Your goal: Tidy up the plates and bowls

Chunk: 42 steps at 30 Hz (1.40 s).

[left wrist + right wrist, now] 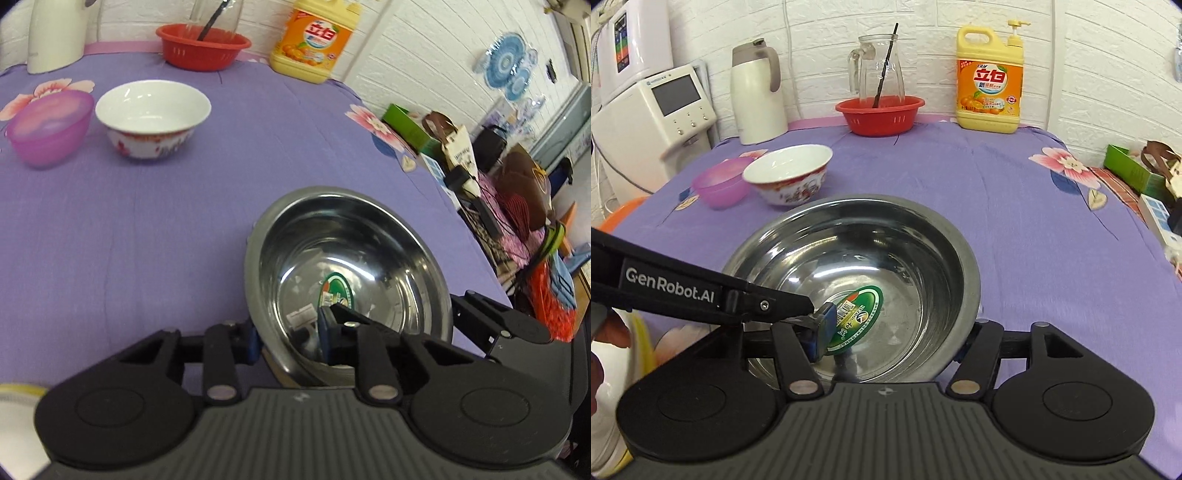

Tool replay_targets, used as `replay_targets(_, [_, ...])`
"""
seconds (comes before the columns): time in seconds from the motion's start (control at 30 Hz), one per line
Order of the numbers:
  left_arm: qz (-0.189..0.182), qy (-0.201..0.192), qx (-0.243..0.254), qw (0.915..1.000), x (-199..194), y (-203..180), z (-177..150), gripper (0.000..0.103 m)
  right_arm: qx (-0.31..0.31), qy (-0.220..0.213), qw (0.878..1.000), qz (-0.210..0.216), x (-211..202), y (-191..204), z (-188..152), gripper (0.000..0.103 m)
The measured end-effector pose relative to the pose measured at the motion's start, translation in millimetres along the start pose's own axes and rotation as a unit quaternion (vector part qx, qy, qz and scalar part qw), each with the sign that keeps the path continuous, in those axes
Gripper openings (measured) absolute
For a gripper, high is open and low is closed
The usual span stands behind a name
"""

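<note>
Left tool pinches the steel bowl's near rim; right tool spreads wide around it. White bowl and pink bowl, beyond it, are not yet stacked.

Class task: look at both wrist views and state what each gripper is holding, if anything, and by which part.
The left gripper is clamped on the steel bowl by its near rim, one finger inside, one outside. The right gripper stands open around that bowl, gripping nothing.

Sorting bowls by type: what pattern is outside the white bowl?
Red floral band on the white bowl, clearest in the right wrist view.
</note>
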State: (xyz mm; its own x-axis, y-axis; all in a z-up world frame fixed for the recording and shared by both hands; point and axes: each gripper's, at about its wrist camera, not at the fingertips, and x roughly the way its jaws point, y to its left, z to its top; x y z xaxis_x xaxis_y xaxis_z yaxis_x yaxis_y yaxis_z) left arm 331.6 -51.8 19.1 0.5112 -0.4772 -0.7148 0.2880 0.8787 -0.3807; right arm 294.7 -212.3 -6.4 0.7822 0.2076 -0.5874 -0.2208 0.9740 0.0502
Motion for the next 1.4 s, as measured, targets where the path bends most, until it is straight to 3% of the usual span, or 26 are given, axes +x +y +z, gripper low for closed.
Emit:
replay_targets(0.37, [-0.002, 0.018, 0.034, 0.9993, -21.8, -12.0, -47.9, 0.02, 0.01, 0.012, 1.0, 0.006, -36.2, 12.9, -39.5, 0.103])
replay_targets(0.77, [0.011, 0.017, 0.061, 0.9979, -16.5, -18.7, -54.7, 0.021, 0.03, 0.016, 0.999, 0.016, -40.9, 10.6, -55.1, 0.103])
replay_targets(0.9, [0.027, 0.008, 0.071, 0.9971, -18.2, -19.7, -55.8, 0.034, 0.03, 0.019, 0.999, 0.018, -39.1, 10.8, -52.8, 0.103])
replay_targets(0.93, [0.031, 0.003, 0.076, 0.9966, -20.7, -21.1, -55.7, 0.049, 0.036, 0.019, 0.999, 0.02, -40.9, 8.4, -53.7, 0.103])
replay_targets(0.97, [0.041, -0.006, 0.08, 0.996, -25.4, -23.2, -55.1, 0.075, 0.042, 0.017, 0.999, 0.018, -43.7, 5.2, -54.9, 0.103])
replay_targets(1.0, [0.054, -0.016, 0.075, 0.9956, -30.1, -22.7, -54.2, 0.081, 0.05, 0.014, 0.999, 0.013, -47.5, 1.2, -56.3, 0.103])
replay_targets(1.23, [0.067, -0.062, 0.052, 0.9945, -54.0, -14.5, -39.3, 0.094, 0.113, -0.03, 0.993, -0.007, -79.8, -32.1, -58.0, 0.103])
replay_targets(1.4, [0.084, -0.088, 0.044, 0.9916, -67.2, -8.6, -33.5, 0.094, 0.115, -0.03, 0.993, -0.01, -78.6, -36.6, -49.6, 0.103])
